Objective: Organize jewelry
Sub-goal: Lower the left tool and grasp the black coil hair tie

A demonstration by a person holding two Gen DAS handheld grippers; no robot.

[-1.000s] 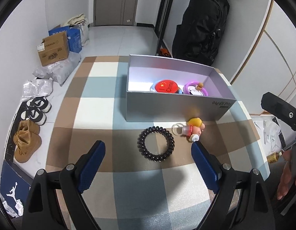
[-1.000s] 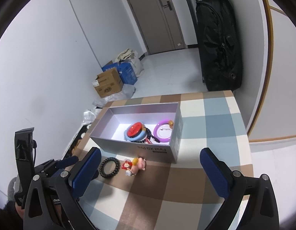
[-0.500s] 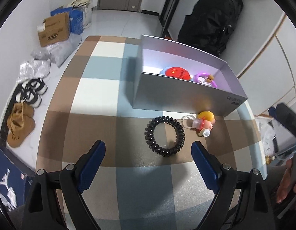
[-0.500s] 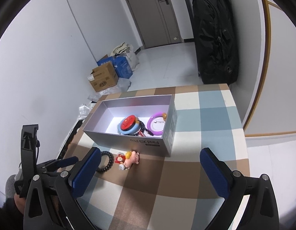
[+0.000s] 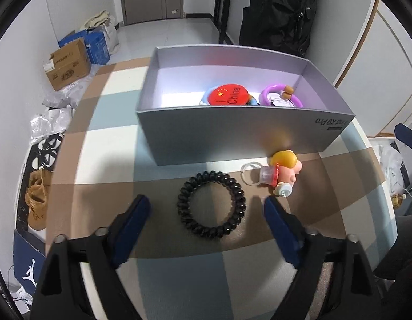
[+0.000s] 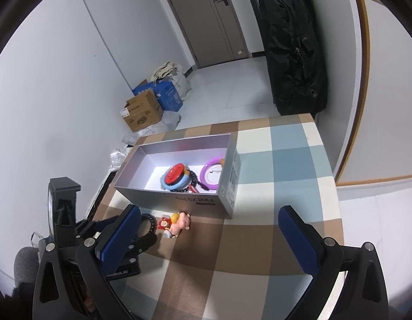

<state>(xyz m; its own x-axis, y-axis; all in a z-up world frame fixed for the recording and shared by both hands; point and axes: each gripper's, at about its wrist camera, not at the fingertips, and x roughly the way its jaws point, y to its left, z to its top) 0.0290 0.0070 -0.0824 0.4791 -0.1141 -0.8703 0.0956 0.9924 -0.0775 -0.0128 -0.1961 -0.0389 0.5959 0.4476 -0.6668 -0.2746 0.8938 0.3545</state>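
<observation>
Left gripper (image 5: 207, 208) fingers wide, straddling the black coil hair tie (image 5: 211, 207) flat on the checked counter (image 5: 179, 288); right gripper (image 6: 210, 229) fingers also wide, holding nothing. Doll charm (image 5: 282, 172) lies just right of the tie, both in front of the grey box (image 5: 232, 136) holding a red badge (image 5: 228, 94) and purple ring (image 5: 282, 96). Room: white tile floor, grey door (image 6: 206, 18), black bag (image 6: 294, 48), cardboard boxes (image 6: 143, 110) by the wall.

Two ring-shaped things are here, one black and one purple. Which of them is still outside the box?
The black coil ring. It lies on the checked cloth in front of the box, between the open left gripper's fingers, while the purple ring is inside the box.
</observation>
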